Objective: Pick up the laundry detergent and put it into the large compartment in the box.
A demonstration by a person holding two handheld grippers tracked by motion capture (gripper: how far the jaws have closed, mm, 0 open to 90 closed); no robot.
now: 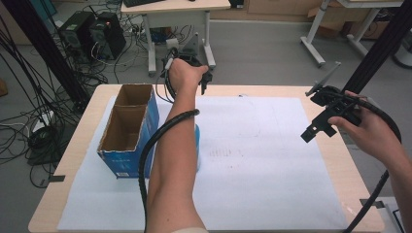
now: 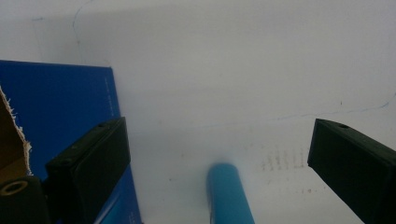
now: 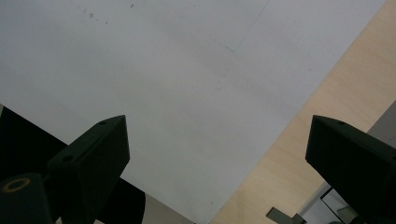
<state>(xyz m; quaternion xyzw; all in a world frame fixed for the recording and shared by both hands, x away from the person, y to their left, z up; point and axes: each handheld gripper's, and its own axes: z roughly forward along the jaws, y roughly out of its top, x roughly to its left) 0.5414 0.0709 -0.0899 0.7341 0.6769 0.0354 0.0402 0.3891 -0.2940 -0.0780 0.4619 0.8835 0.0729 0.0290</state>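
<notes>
- Two grippers hover with jaws wide apart, holding nothing: left gripper (image 2: 219, 154), right gripper (image 3: 217, 154).
- White sheet (image 1: 252, 145) covers wooden table (image 1: 347, 170).
- Blue cylinder (image 2: 229, 196) lies beside open blue box (image 1: 127, 128); its print is unreadable.
- Desks, computers, cables behind.

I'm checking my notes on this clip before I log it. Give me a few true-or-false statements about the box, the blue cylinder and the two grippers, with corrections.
1. The blue cardboard box stands open at the top. True.
2. The left gripper has its jaws closed on the blue cylinder. False: the jaws stand wide apart, with the cylinder lying on the white sheet between and below them.
3. The right gripper is open and holds nothing. True.
4. The box sits at the table's right edge. False: it sits on the left side.
5. The blue cylinder lies inside the box. False: it lies on the sheet beside it.
</notes>
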